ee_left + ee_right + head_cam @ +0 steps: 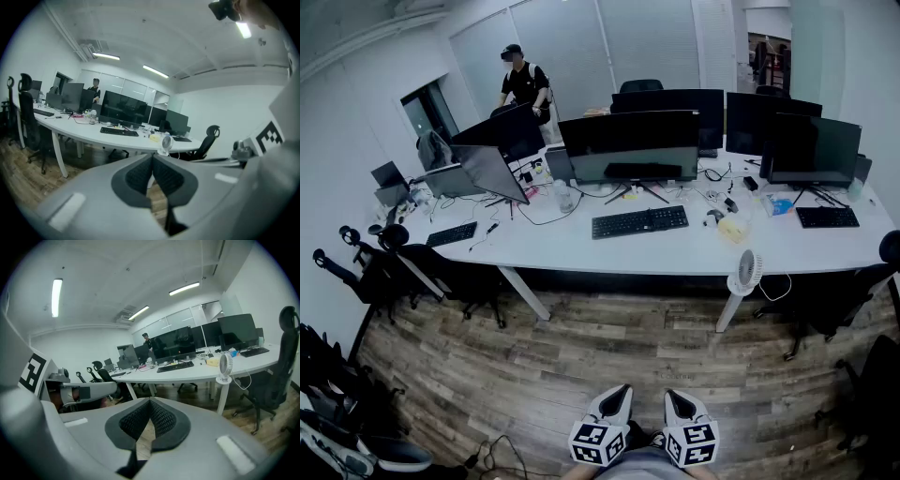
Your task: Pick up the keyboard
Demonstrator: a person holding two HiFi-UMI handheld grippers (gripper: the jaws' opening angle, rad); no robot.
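Note:
A black keyboard (639, 221) lies on the long white desk (581, 251) in front of the middle monitor (629, 145). The same keyboard (119, 131) appears far off in the left gripper view, and the keyboard (175, 366) also shows in the right gripper view. Both grippers hang low at the bottom of the head view, well away from the desk. My left gripper (618, 392) is shut with nothing in it. My right gripper (674, 397) is shut and empty as well.
Two more keyboards (452, 233) (826, 217) lie at the desk's ends. A small white fan (745, 273) is clipped on the front edge. Office chairs (445, 272) stand by the desk. A person (523, 84) stands behind it. Wood floor (609, 356) lies between me and the desk.

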